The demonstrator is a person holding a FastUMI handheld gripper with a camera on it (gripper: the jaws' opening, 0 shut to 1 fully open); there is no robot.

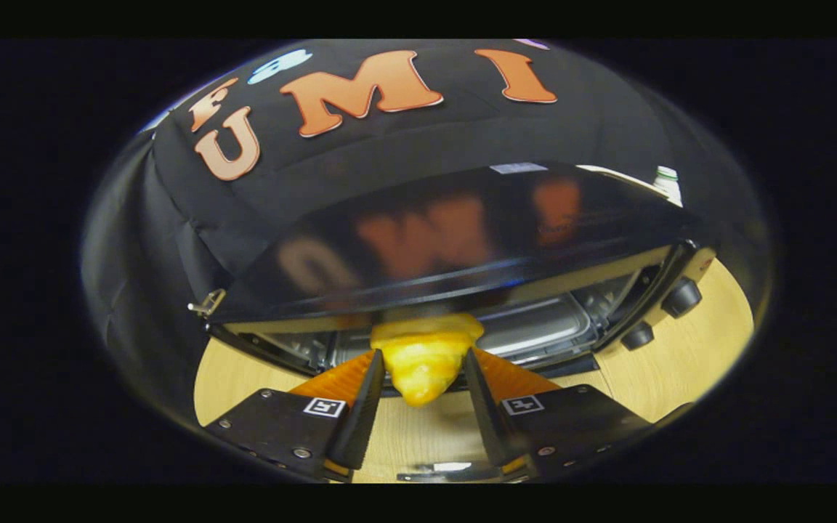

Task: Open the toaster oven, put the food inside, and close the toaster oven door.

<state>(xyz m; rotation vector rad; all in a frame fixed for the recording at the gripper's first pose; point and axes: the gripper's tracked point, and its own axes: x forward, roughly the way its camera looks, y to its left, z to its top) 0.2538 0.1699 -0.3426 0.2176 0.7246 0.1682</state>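
- A golden, ridged croissant-shaped pastry (424, 363) is sitting between the fingers of the handheld gripper (422, 378), both pressing against its sides, jaws part-way closed.
- The pastry's tapered end is pointing back toward the camera, its broad end reaching the mouth of the glossy black toaster oven (462, 240).
- The oven is standing on a pale wooden table (680, 363), with two round black knobs (680, 298) on its right front.
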